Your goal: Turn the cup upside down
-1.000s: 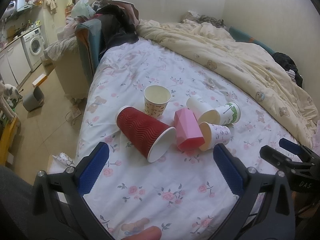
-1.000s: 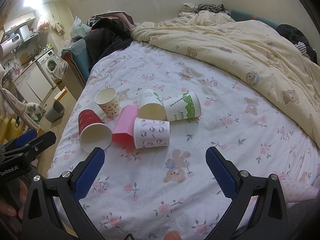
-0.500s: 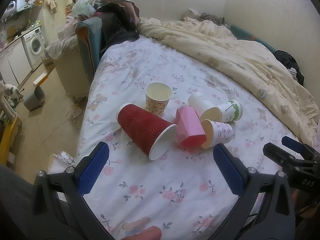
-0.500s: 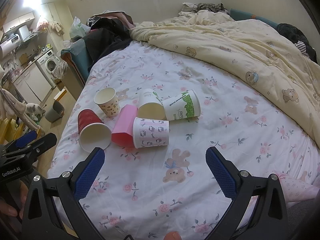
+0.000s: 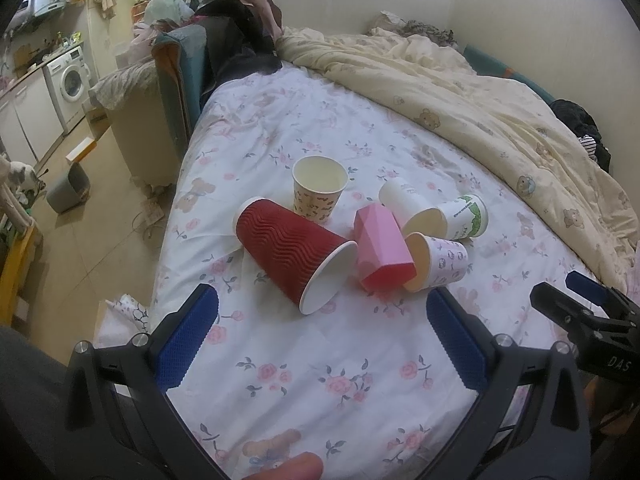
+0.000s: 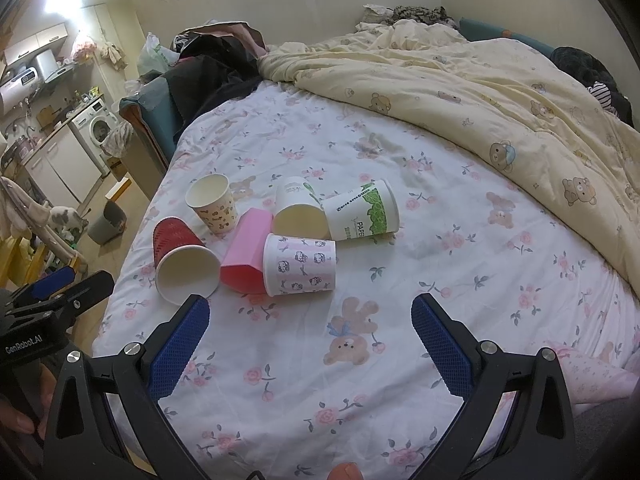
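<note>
Several cups sit grouped on the floral bed sheet (image 5: 304, 364). A cream patterned cup (image 5: 319, 191) (image 6: 212, 204) stands upright, mouth up. On their sides lie a red ribbed cup (image 5: 294, 254) (image 6: 180, 258), a pink faceted cup (image 5: 382, 252) (image 6: 244, 252), a pink kitty-print cup (image 5: 438, 262) (image 6: 300, 266), a white cup (image 5: 412, 208) (image 6: 298, 210) and a green-print cup (image 5: 466, 216) (image 6: 362, 210). My left gripper (image 5: 322, 326) is open and empty, near the red cup. My right gripper (image 6: 310, 332) is open and empty, near the kitty-print cup.
A cream bear-print duvet (image 5: 500, 112) (image 6: 480, 80) covers the bed's right and far side. Dark clothes (image 5: 236, 40) pile at the head end. The bed's left edge drops to the floor, with a grey bin (image 5: 68, 192) and a washing machine (image 5: 70, 80).
Both grippers have drifted slightly; the cups have moved down a little in the left view and up a little in the right view. Nothing was touched; both jaws stay open.
</note>
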Demonstrator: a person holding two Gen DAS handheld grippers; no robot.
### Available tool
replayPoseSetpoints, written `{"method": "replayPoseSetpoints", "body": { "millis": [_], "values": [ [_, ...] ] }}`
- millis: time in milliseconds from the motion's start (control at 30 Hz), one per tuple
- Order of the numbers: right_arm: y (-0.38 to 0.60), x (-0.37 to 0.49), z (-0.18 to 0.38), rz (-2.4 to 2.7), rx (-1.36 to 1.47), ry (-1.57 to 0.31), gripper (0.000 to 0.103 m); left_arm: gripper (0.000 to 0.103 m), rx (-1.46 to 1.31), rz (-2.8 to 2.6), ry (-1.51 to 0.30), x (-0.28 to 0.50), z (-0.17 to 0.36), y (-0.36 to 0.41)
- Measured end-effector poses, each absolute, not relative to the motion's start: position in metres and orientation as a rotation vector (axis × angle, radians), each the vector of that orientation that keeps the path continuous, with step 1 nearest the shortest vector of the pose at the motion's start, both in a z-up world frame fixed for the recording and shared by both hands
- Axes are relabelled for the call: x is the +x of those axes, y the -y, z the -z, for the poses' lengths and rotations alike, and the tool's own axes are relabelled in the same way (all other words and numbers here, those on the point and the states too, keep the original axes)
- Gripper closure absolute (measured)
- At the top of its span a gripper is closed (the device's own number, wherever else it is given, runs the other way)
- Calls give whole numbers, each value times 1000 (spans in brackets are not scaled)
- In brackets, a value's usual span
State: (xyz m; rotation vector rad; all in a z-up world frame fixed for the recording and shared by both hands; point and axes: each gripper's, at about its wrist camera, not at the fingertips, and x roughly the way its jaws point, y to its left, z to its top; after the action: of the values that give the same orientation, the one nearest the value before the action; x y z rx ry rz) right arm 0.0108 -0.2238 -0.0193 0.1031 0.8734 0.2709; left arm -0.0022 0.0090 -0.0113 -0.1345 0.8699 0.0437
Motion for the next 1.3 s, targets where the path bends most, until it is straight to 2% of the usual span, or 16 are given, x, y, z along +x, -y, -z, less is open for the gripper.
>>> {"method": "replayPoseSetpoints", "body": {
  "millis": [767, 1300],
  "values": [
    [221, 11, 20, -276, 97, -876, 0, 0, -130, -37, -874, -1, 9, -8],
    [227, 37, 10, -285, 122, -895, 0, 0, -176, -145, -987, 41, 2, -46]
  ]
}}
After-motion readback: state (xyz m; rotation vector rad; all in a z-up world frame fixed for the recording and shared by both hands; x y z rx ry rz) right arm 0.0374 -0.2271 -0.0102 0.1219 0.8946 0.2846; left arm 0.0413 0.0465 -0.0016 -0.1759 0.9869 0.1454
